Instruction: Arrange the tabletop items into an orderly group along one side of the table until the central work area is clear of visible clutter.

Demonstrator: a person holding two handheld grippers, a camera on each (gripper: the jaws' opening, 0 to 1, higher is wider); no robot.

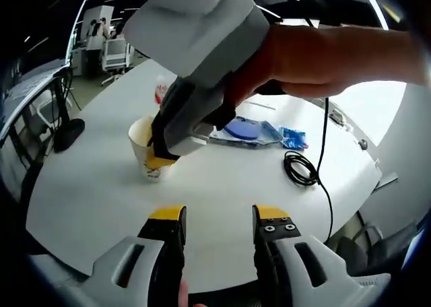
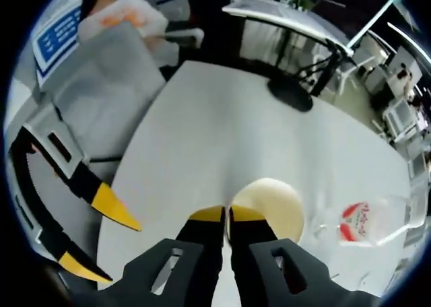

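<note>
A cream paper cup (image 1: pixel 143 135) stands on the white table (image 1: pixel 94 186), left of the middle in the left gripper view. My right gripper (image 1: pixel 161 160), held by a hand, comes down from above and is shut on the cup's rim. In the right gripper view its jaws (image 2: pixel 227 214) pinch the near rim of the cup (image 2: pixel 276 209). My left gripper (image 1: pixel 219 216) hovers open over the table's near edge, holding nothing. It also enters the right gripper view from the left (image 2: pixel 100 238).
A clear plastic bottle with a red label (image 2: pixel 367 223) lies just beyond the cup. Blue packets (image 1: pixel 246 129) and a coiled black cable (image 1: pixel 300 169) sit toward the table's right side. Chairs and desks stand around the table.
</note>
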